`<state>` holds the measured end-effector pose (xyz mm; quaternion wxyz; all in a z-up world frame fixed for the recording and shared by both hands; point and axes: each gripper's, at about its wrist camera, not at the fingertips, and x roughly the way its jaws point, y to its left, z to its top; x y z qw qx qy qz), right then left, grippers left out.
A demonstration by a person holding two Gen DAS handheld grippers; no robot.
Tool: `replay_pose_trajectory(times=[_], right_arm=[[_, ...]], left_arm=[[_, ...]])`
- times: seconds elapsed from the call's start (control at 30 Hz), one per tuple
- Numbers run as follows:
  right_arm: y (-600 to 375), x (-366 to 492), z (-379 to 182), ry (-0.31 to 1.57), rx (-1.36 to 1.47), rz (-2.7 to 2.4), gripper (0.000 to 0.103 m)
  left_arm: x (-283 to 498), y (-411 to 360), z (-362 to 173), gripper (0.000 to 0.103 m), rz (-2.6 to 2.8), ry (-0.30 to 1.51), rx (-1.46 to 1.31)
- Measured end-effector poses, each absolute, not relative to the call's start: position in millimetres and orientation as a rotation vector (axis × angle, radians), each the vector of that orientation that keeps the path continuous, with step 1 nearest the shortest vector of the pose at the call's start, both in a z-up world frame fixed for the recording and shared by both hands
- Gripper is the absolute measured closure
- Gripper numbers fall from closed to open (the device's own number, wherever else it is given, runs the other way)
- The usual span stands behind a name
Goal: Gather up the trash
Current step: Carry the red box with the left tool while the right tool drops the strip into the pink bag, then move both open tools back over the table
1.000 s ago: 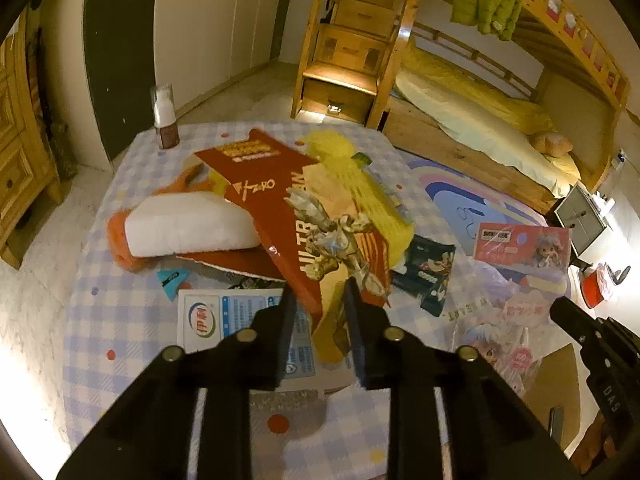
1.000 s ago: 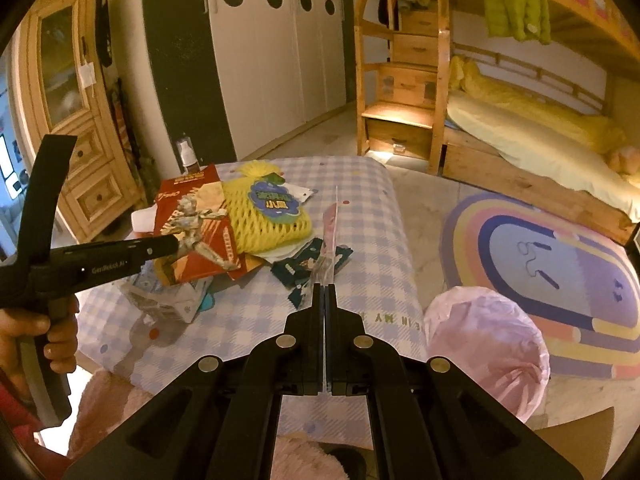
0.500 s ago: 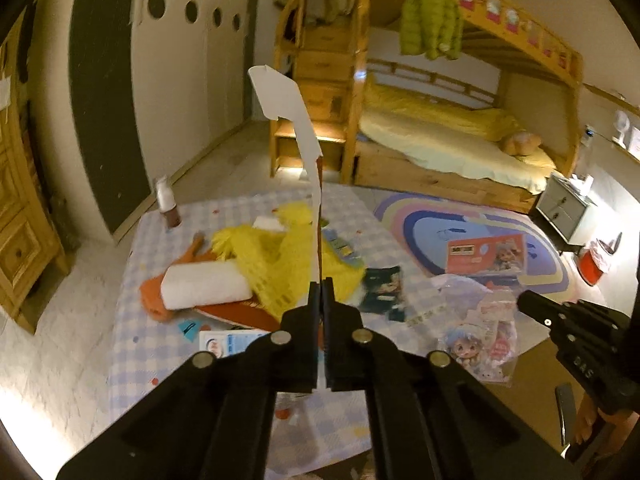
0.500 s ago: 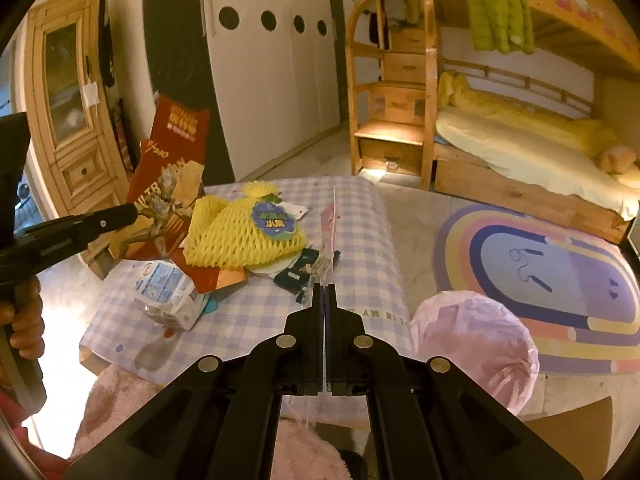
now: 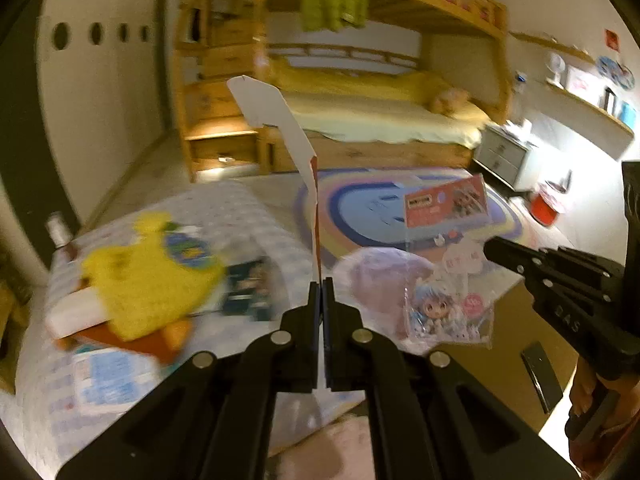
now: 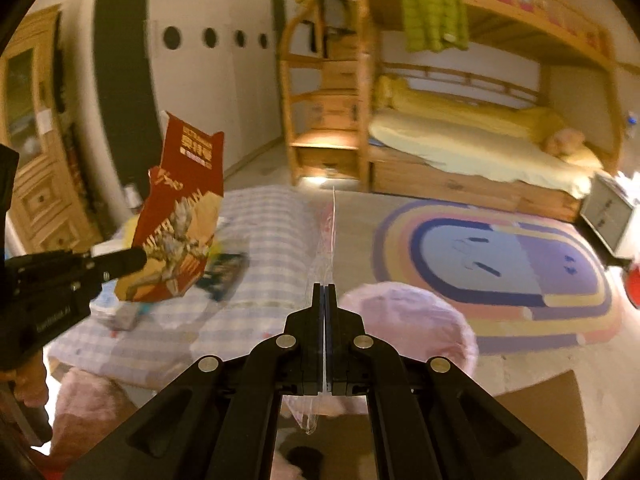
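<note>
Left wrist view: left gripper (image 5: pixel 322 280) was clamped on the red carton (image 5: pixel 276 120), sticking up at 12 – yellow net (image 5: pixel 148 280) and wrappers left on the table (image 5: pixel 256 208) at 9.

Right wrist view: right gripper (image 6: pixel 324 286) pinched a clear packet (image 6: pixel 326 240) – pink bag (image 6: pixel 412 320) at 4, probably where both go.

Both tools clamped on trash above the desk

The right tool (image 6: pixel 324 292) pinches a clear plastic wrapper (image 6: pixel 326 240) edge-on; at left, the left tool (image 6: pixel 134 259) holds a red printed carton (image 6: pixel 180 216) upright over the checked desk (image 6: pixel 256 280), with a pink bag (image 6: pixel 416 320) beside it.
</note>
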<state>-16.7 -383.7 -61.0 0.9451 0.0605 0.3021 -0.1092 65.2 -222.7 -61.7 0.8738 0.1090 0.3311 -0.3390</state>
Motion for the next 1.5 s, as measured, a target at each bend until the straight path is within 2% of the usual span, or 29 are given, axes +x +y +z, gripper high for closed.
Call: replay_pose_trajectory(times=[0.43, 0.67, 0.7, 0.73, 0.77, 0.83, 0.9, 1.13, 1.33, 1.5], right_arm=[[-475, 0, -114, 0.741, 0.172, -0.425, 0.103], [-498, 24, -138, 0.805, 0.193, -0.435, 0.103], [-499, 27, -142, 0.812, 0.195, -0.432, 0.1], [-501, 30, -145, 0.817, 0.198, -0.427, 0.1], [-503, 32, -148, 0.823, 0.203, -0.425, 0.099], [-505, 36, -153, 0.835, 0.215, -0.425, 0.088], [-505, 35, -152, 0.835, 0.225, -0.427, 0.075], [-503, 25, -134, 0.81, 0.276, -0.404, 0.073], [-476, 4, -97, 0.732, 0.28, -0.358, 0.073], [-436, -4, -71, 0.678, 0.265, -0.281, 0.073]], left_arm=[[91, -350, -116, 0.103, -0.89, 0.798, 0.322], [110, -384, -137, 0.103, -0.927, 0.838, 0.35], [112, -386, -138, 0.102, -0.925, 0.84, 0.353], [113, -388, -139, 0.101, -0.923, 0.842, 0.355], [116, -388, -141, 0.096, -0.914, 0.848, 0.354], [120, -389, -141, 0.085, -0.903, 0.852, 0.343], [124, -384, -141, 0.066, -0.879, 0.859, 0.327], [129, -346, -121, 0.064, -0.805, 0.838, 0.27], [115, -299, -92, 0.063, -0.754, 0.788, 0.221], [103, -255, -75, 0.054, -0.702, 0.747, 0.195]])
